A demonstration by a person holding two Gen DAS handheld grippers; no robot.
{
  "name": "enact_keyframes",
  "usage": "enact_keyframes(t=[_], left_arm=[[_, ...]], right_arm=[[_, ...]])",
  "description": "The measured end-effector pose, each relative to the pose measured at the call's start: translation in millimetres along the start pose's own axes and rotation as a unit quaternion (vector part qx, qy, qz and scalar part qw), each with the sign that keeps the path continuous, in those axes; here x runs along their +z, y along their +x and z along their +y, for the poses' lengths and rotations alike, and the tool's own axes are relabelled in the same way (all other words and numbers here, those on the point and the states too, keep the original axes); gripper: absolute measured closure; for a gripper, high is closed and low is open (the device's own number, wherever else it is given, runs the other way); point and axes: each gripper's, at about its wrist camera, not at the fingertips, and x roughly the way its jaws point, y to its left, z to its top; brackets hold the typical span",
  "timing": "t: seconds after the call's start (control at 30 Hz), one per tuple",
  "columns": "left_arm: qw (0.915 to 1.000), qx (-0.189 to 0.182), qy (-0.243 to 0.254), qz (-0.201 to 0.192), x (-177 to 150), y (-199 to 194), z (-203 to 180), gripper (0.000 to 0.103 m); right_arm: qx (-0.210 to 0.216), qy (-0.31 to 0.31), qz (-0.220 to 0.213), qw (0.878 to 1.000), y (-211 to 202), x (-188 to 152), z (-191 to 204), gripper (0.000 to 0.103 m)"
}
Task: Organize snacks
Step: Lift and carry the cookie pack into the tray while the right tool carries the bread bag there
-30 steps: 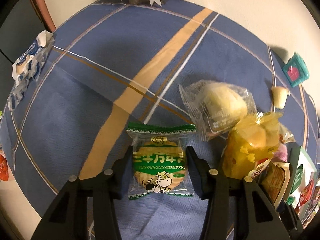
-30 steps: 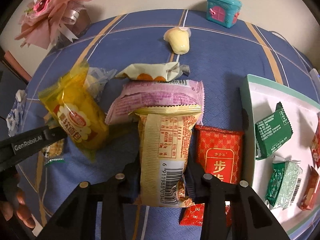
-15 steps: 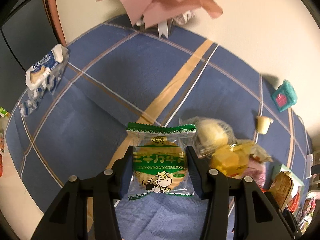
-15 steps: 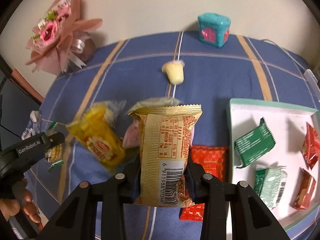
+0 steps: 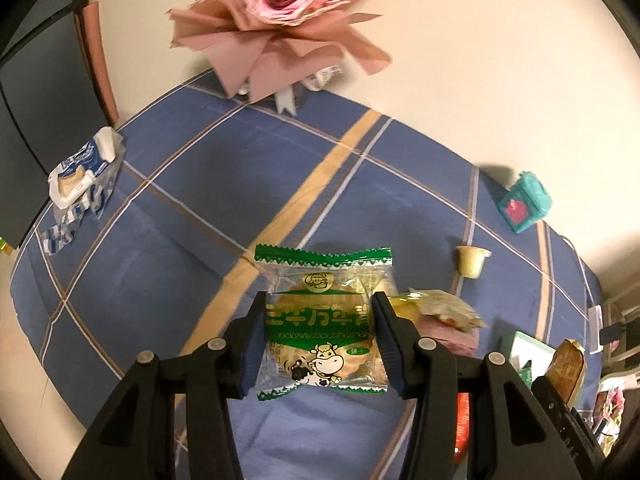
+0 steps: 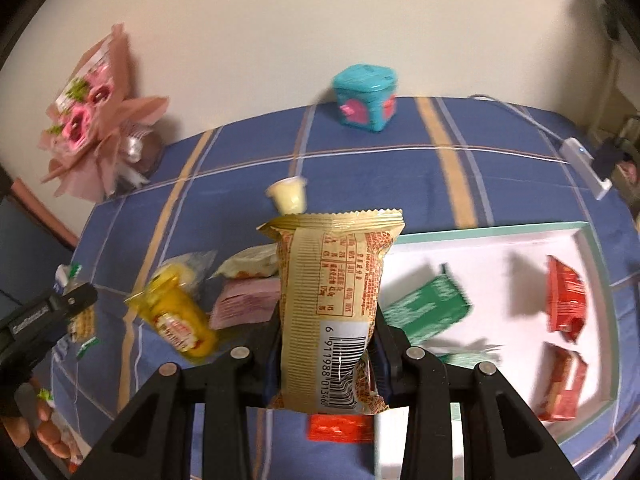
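My left claw (image 5: 320, 344) pinches the green biscuit packet (image 5: 322, 322), my right claw (image 6: 326, 350) the tan snack pack (image 6: 334, 308); both are mid-carry and next need lowering into the white tray (image 6: 500, 236).

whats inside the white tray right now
In the white tray: a green packet, two red packets, and another greenish one, blurred. The tan snack in the right tool covers the tray's near left corner.

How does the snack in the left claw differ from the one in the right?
The green cookie packet is squarish and partly clear, showing a round biscuit; the tan packet is taller and opaque. The green one faces the camera with its cow print, the tan one with its barcode. Both are pinched at the sides.
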Motion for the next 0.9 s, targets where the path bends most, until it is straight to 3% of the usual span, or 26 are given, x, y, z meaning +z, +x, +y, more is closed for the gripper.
enact_keyframes(t=[0.47,0.9], left_arm=[[0.9956,-0.043,0.083,0.008,-32,-7,-97,0.051],[0.9809,-0.065,0.182,0.020,-77,-9,-186,0.051]], right_arm=[[-0.038,0.091,-0.013,0.995,-20,7,-91,0.064],[-0.053,0.135,-0.017,0.989,-31,4,-150,0.064]])
